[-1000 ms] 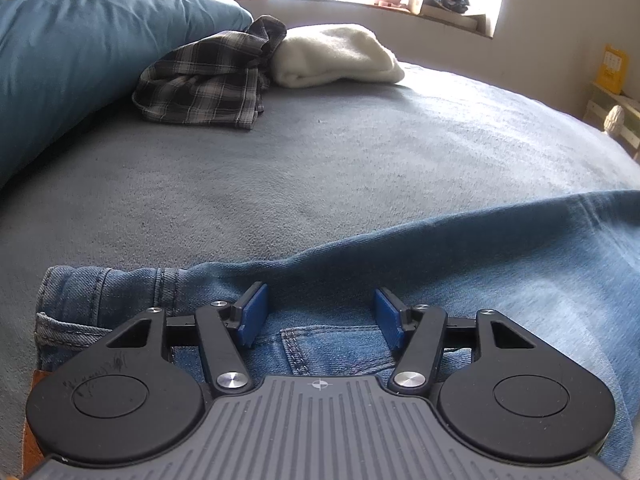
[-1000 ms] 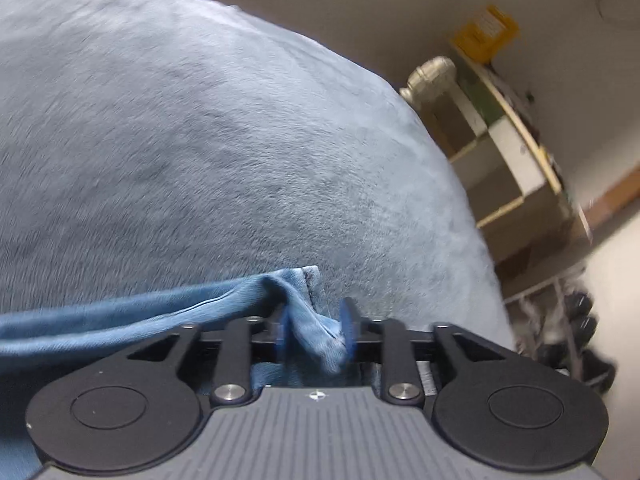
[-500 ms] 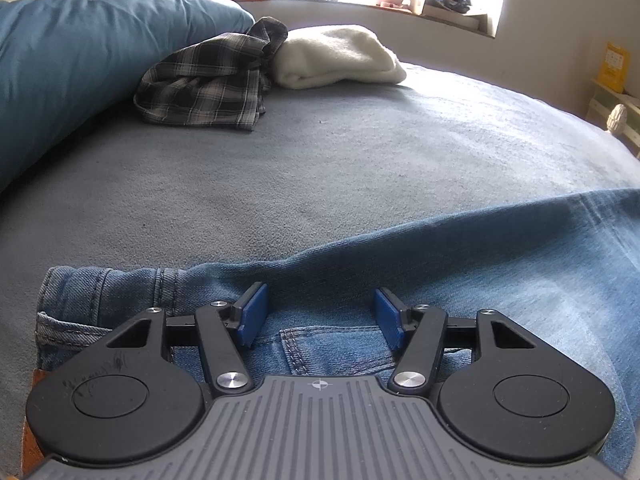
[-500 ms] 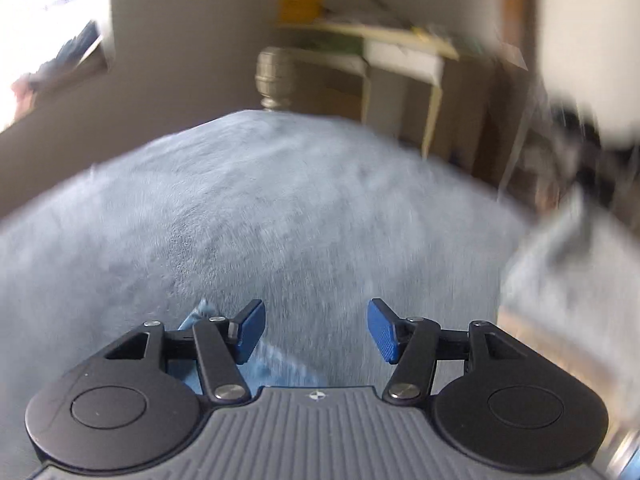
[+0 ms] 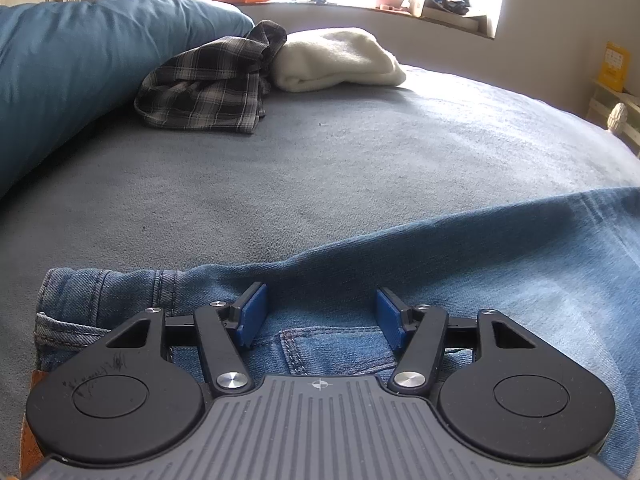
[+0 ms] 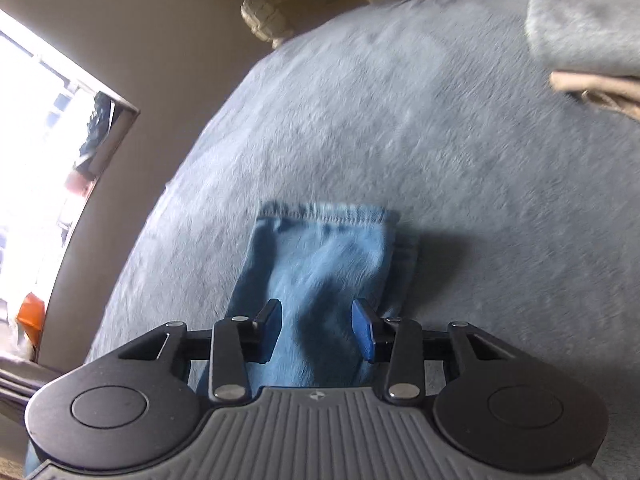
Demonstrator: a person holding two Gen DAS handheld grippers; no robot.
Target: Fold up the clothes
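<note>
A grey-blue bed (image 5: 360, 168) carries blue jeans (image 5: 460, 264) across its six o'clock edge. At eleven o'clock lies a crumpled plaid shirt (image 5: 208, 88), touching a folded cream towel (image 5: 336, 60) at twelve; a teal pillow (image 5: 80, 64) fills ten o'clock.

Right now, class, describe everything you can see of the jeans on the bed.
The jeans are mid-blue faded denim, lying flat across the grey bed cover. The waistband end, with belt loop, stitched pocket and a brown patch, lies under the open left gripper. The stitched leg hem lies ahead of the right gripper, whose jaws are closing with denim between them.
</note>
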